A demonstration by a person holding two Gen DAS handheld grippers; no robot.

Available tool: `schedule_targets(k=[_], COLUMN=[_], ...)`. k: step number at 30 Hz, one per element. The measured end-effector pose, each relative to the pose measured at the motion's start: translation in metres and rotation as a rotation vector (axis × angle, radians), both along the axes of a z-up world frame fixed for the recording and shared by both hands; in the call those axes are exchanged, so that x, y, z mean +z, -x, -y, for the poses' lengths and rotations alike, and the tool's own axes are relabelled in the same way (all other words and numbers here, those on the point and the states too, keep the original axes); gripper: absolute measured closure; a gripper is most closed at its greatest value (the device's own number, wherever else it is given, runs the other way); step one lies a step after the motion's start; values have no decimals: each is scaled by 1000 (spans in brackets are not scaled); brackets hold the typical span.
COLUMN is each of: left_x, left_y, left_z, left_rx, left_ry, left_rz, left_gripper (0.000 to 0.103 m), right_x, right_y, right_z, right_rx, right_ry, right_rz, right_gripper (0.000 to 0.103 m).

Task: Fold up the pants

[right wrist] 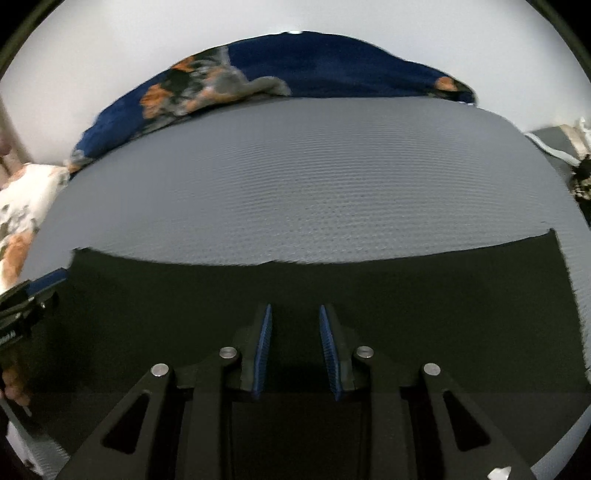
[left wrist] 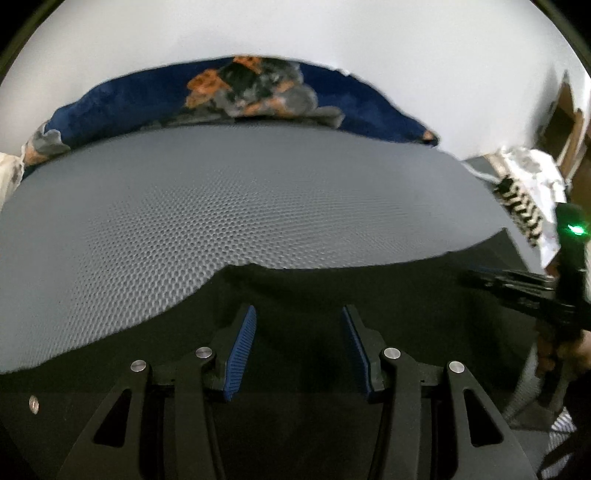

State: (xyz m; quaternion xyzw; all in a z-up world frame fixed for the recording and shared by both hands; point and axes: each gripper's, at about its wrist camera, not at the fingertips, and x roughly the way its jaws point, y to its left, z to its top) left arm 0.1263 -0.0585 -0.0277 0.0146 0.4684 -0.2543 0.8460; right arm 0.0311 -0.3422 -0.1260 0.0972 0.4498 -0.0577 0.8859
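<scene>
1. Grey honeycomb-textured mattress [left wrist: 155, 206] fills the left wrist view, backed by a plain white wall [left wrist: 295, 33]. A navy blanket with orange and grey flowers [left wrist: 255, 92] is bunched along the far edge, and a patterned white cloth [left wrist: 524, 184] lies at the right.
2. Dark pants [left wrist: 369, 288] lie flat on the near part of the mattress, directly under the left gripper [left wrist: 299, 317]. Its 2 blue-padded fingers [left wrist: 242, 350] stand wide apart with nothing between them. The right gripper [left wrist: 517, 286] shows at the right edge, low over the fabric; from here I cannot tell how its jaws stand.
3. In the right wrist view the pants [right wrist: 406, 288] spread as a broad dark panel whose far edge runs across the mattress [right wrist: 295, 177]; the blanket [right wrist: 207, 81] sits beyond it and a floral pillow [right wrist: 22, 214] at the left.
4. The right gripper [right wrist: 295, 317] hovers over the dark cloth with its fingers [right wrist: 264, 347] parted, a narrower gap than the left, holding nothing. The left gripper [right wrist: 29, 291] enters at the left, near the fabric's corner.
5. Risks, as I judge them: black cloth hides its own layers and edges, so a pinch could catch only 1 layer. If the 2 grippers lift unevenly, the fold would skew or bunch.
</scene>
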Motion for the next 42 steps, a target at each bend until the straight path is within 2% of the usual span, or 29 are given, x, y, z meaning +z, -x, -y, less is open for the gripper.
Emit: schedule_targets(k=[3,5,6,7,10,18,28,35,42], left_x=[-9,-18,-20,-19,-18,-15,5,8,5], left_y=[-15,-24,-27,-27,-26,-19,25,44,49], left_z=[1,-3,-9,-11,-12,-9,-5,22,35], left_rx=[29,54,68,76,74,90,97,31,9], left_ry=[-70,-94,-54,-47,-59,-92,-37,-45,-82], left_rz=[32,-15,-31,-31,-29,-24,-39,-53,-72], left_gripper=[54,54,54,54,54,54,53,52,51], right_x=[-2,-1,-1,-1,-1,0,-1,-1,8], right_y=[-2,-3,-4,-4,-4,-6,6,24,61], right_z=[21,34,41,47,60,59,92,157,244], right_rx=[-37,-62,-74,-84,-96,-82,-121,-239,-305], right_ry=[3,17,20,20,5,17,10,29,-102], right_rz=[17,19,22,23,28,29,45,43,26], right_gripper=[77,79,79,79,80,79,79,75,72])
